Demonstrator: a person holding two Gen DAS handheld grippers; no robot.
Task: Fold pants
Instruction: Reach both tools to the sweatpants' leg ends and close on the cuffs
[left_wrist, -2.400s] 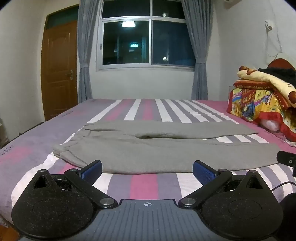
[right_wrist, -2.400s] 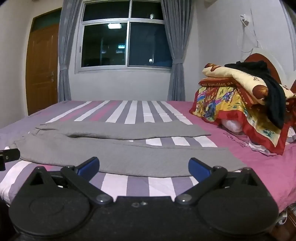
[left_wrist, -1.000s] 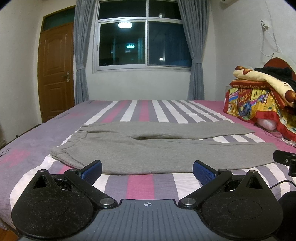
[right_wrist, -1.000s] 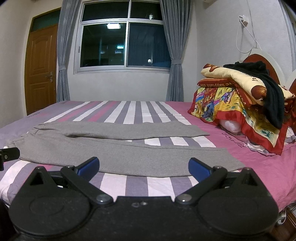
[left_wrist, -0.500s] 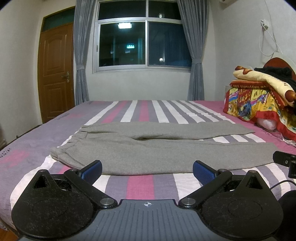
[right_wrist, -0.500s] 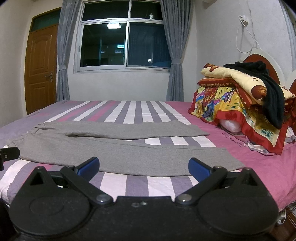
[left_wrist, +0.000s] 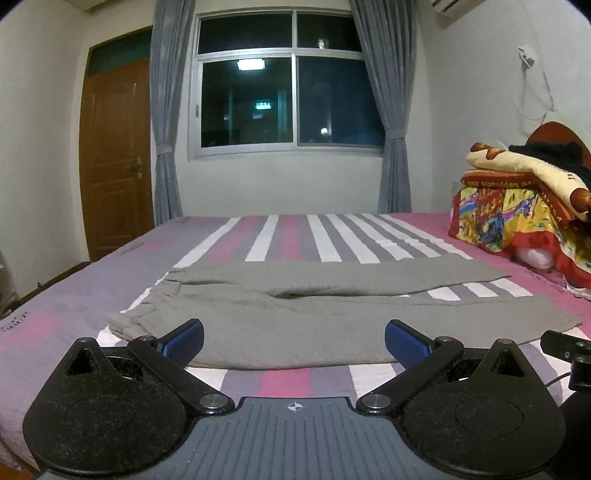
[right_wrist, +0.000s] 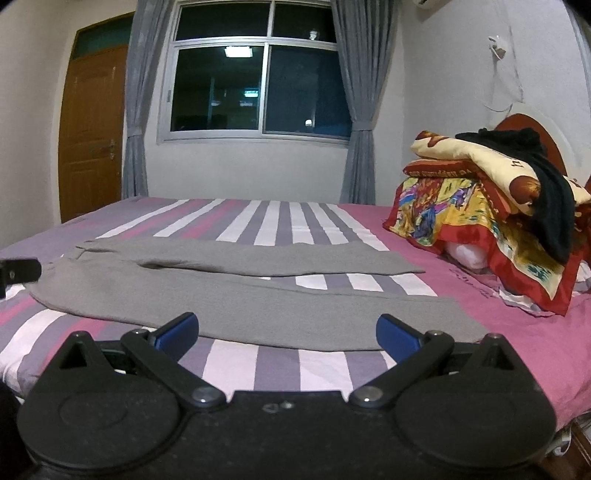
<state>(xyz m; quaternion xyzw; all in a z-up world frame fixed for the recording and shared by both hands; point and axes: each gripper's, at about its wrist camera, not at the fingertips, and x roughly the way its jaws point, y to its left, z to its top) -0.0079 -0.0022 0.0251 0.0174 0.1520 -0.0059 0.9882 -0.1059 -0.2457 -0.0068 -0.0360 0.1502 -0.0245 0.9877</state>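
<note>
Grey pants (left_wrist: 332, 317) lie flat on the striped bed (left_wrist: 288, 236), waistband to the left, both legs stretching right with a gap between them. They also show in the right wrist view (right_wrist: 258, 299). My left gripper (left_wrist: 294, 341) is open and empty, held just before the near edge of the near leg, toward the waist end. My right gripper (right_wrist: 287, 334) is open and empty, just before the near leg toward its cuff end. Neither touches the cloth.
A pile of colourful blankets (right_wrist: 480, 221) with a black garment (right_wrist: 546, 192) on top stands at the bed's right, by the headboard. A window with grey curtains (left_wrist: 291, 92) and a wooden door (left_wrist: 118, 155) are behind the bed.
Both grippers stay open. The views have shifted slightly; the pants have not moved.
</note>
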